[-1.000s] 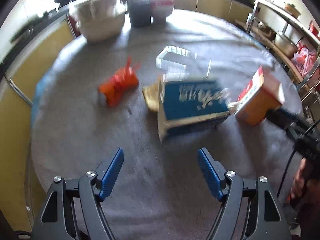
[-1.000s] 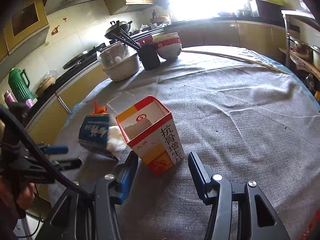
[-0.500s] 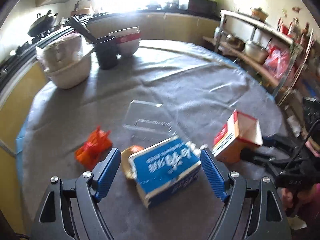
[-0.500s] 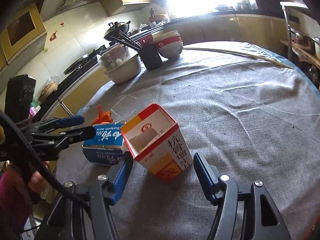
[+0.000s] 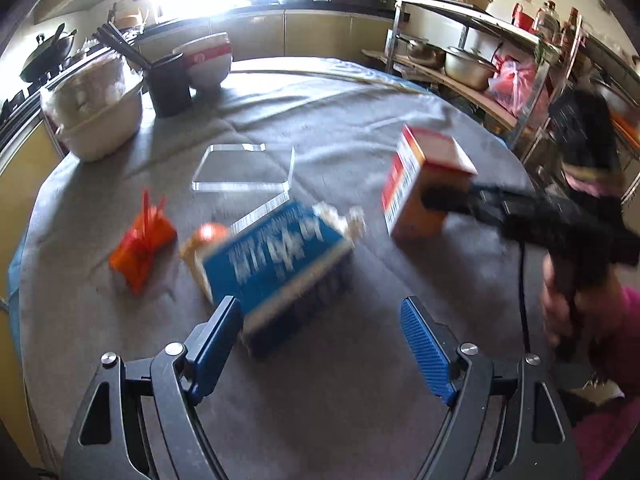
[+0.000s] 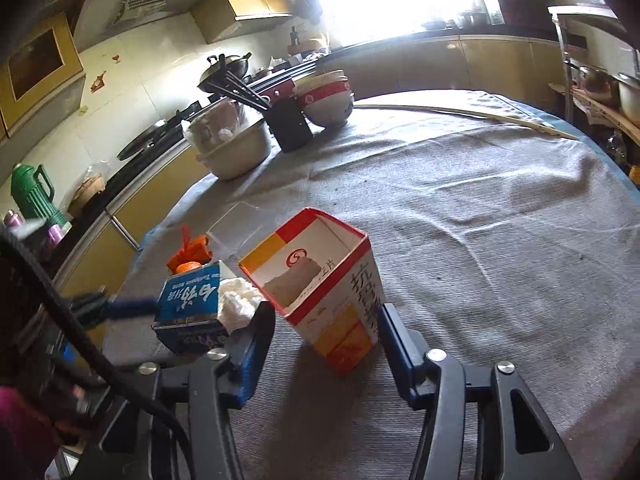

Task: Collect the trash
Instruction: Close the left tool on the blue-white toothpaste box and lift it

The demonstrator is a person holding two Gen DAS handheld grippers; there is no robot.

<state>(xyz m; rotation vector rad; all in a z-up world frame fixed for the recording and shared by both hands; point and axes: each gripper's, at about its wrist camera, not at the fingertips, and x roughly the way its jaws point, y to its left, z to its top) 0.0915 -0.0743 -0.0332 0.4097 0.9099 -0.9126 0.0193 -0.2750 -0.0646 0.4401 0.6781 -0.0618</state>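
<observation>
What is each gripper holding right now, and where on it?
The right gripper, its jaws just closed in, pinches the orange box by two opposite sides near its closed end. The left gripper is open and holds nothing.

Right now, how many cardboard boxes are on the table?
2. The blue box lies just ahead of the open left gripper; the open-topped orange-and-red box is clamped in the right gripper. None seems hidden.

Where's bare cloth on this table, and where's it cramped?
Free: the wide stretch of grey cloth from the orange carton to the far edge. Crowded: blue box, orange bag and clear lid cluster together.
</observation>
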